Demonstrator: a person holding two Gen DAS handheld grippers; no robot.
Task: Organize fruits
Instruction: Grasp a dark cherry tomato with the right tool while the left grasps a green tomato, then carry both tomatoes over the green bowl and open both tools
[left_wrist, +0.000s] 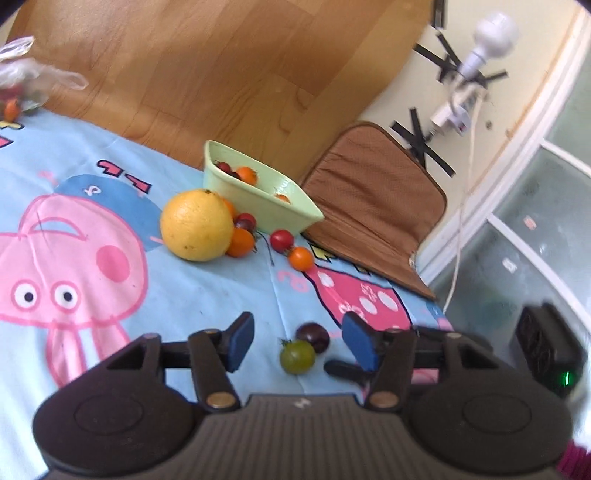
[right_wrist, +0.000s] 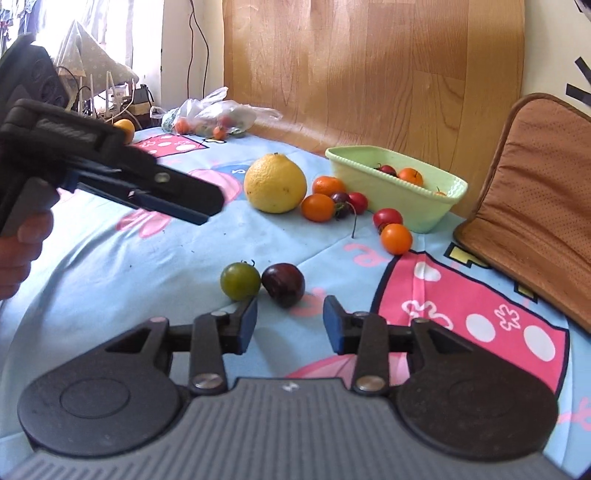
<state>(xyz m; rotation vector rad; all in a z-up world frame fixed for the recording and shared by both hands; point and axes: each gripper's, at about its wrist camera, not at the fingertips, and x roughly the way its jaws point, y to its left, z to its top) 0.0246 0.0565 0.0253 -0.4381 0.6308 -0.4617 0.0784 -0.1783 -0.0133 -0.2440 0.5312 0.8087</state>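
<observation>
1. Left wrist view: left gripper (left_wrist: 298, 341) hangs over a cartoon-print blanket (left_wrist: 207, 295), fingers (left_wrist: 242, 341) wide apart and holding nothing. Between and just past them lie a green tomato (left_wrist: 297, 356) and a dark plum-coloured tomato (left_wrist: 314, 336), touching each other.
2. Farther off, a big yellow grapefruit (left_wrist: 197, 224) sits with small orange and dark tomatoes pressed against its right side. A red tomato (left_wrist: 282, 240) and an orange tomato (left_wrist: 301, 257) lie just beside the green basket (left_wrist: 295, 212), which already has a few small fruits in it.
3. A plastic bag (left_wrist: 33, 79) with more fruit sits at the far left edge; a brown cushion (left_wrist: 373, 210) leans beyond the basket.
4. Right wrist view: right gripper (right_wrist: 290, 321) sits low over the blanket, fingers (right_wrist: 247, 323) spread wide, empty. The green tomato (right_wrist: 240, 280) and dark tomato (right_wrist: 283, 283) lie just ahead of the tips, the dark one nearer the gap.
5. The left gripper (right_wrist: 192, 206) reaches in from the left, seen side-on; its opening cannot be read from here.
6. Handling judgement: these tomatoes look light, smooth-skinned and soft, likely to roll on the bedding and to bruise if squeezed. Take hold across the widest part, gently. The grapefruit looks heavy and probably too broad for these fingers.
</observation>
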